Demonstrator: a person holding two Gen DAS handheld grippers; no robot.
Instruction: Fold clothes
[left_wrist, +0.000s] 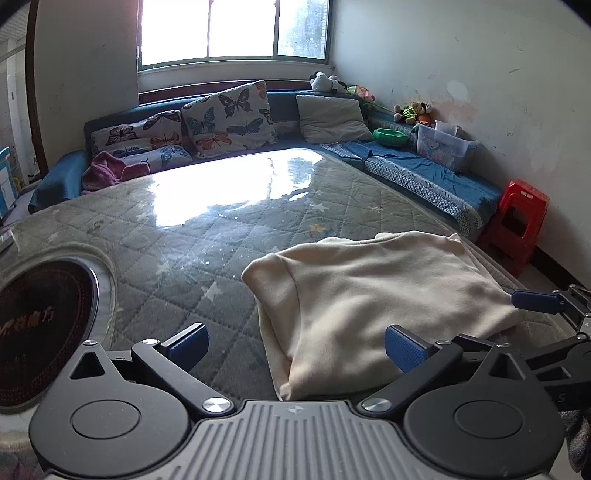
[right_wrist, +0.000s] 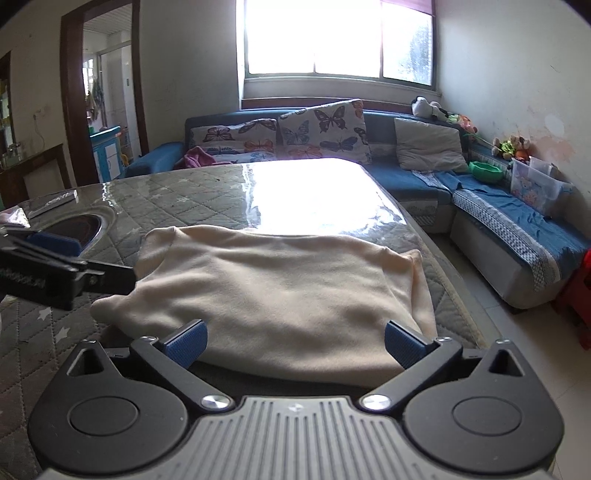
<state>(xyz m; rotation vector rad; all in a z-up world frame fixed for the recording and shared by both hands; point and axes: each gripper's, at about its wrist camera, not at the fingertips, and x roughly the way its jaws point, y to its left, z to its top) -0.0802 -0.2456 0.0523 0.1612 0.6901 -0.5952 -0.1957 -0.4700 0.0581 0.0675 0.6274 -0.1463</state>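
We are holding the left gripper (left_wrist: 295, 349) and right gripper (right_wrist: 293, 345) spread apart at the folded cream garment's (right_wrist: 280, 291) near edge, open worktop (left_wrist: 192, 236) lying beyond.

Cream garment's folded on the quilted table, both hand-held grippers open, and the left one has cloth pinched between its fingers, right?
Not quite. The left hand-held gripper is open with nothing pinched; the left wrist view shows its fingers spread over the cream garment. The garment does lie folded on the table, and the right hand-held gripper is open too.
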